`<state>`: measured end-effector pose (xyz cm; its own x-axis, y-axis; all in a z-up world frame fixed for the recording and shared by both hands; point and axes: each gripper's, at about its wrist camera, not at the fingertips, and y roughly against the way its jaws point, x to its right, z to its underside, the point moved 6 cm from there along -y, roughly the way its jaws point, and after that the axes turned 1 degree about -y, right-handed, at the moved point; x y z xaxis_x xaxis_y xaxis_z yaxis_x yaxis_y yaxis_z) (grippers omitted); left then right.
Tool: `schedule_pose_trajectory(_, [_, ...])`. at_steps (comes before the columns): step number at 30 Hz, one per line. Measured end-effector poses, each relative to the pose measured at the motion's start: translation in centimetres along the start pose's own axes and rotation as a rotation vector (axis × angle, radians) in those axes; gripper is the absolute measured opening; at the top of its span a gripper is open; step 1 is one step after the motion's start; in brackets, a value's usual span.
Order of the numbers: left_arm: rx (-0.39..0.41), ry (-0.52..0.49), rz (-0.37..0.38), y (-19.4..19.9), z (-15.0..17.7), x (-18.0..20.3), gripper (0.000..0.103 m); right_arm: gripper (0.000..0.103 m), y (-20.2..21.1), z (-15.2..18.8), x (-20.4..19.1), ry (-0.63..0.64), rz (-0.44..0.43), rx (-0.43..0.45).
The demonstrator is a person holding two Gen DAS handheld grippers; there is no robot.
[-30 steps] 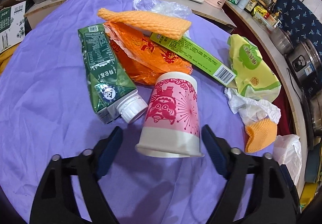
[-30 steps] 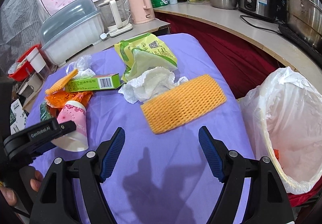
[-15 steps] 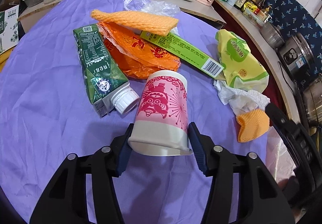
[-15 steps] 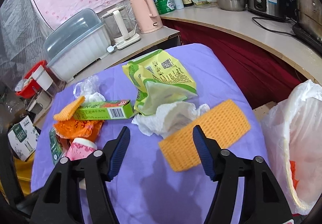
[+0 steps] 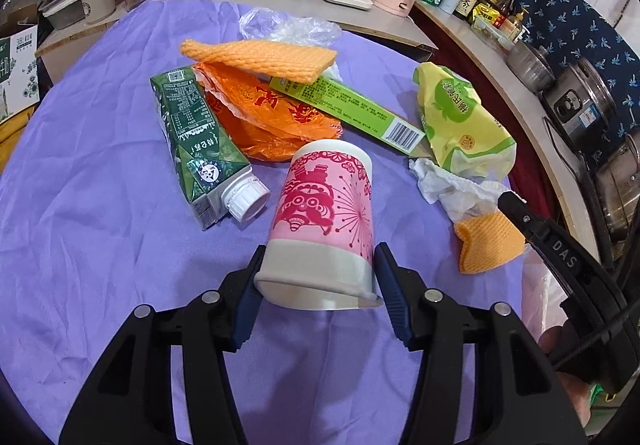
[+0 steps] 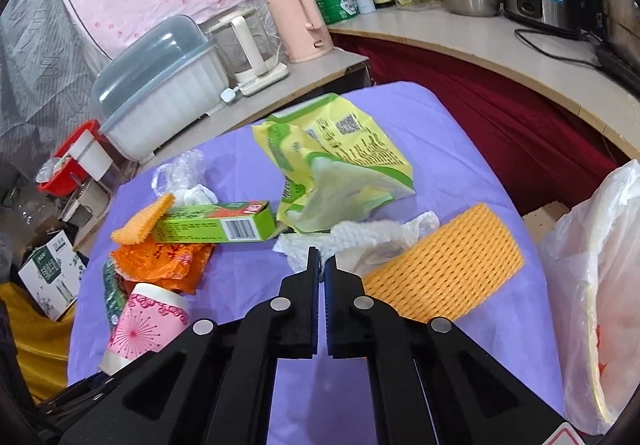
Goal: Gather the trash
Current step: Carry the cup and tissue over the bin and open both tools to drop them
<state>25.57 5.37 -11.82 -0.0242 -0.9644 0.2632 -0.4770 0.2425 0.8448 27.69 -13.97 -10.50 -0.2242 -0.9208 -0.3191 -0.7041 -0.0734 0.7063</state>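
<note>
My left gripper [image 5: 318, 265] is shut on a pink and white paper cup [image 5: 324, 213], holding it near its rim, tipped bottom-away over the purple tablecloth [image 5: 80, 213]. The cup [image 6: 148, 321] also shows low on the left of the right wrist view. My right gripper [image 6: 322, 259] is shut, its tips pinching the near edge of a crumpled white tissue [image 6: 384, 241]. An orange foam net [image 6: 444, 269] lies just right of it. In the left wrist view the right gripper [image 5: 505, 201] reaches in from the right onto the tissue [image 5: 448, 185].
A green milk carton [image 5: 192, 137], orange plastic bag [image 5: 272, 117], green box [image 5: 348, 109], yellow-green wrapper [image 5: 460, 117], second foam net [image 5: 260, 53] and clear plastic [image 5: 288, 25] lie on the cloth. A white bin bag [image 6: 592, 245] hangs open at the table's right edge. Kettles and pots line the counter.
My left jaws closed around the cup and raised it slightly. My right gripper moved forward over the tissue, and its jaws went from wide apart to shut.
</note>
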Motion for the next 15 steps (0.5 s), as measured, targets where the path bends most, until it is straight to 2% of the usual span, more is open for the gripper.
schedule_pose_trajectory(8, [0.047,-0.041,0.036,3.8,0.5,2.6,0.051,0.003,5.8,-1.2,-0.9,0.023,-0.036,0.085])
schedule_pose_trajectory(15, [0.104,-0.106,0.089,8.5,1.3,6.2,0.051,0.003,12.3,-3.1,0.2,0.024,-0.04,0.183])
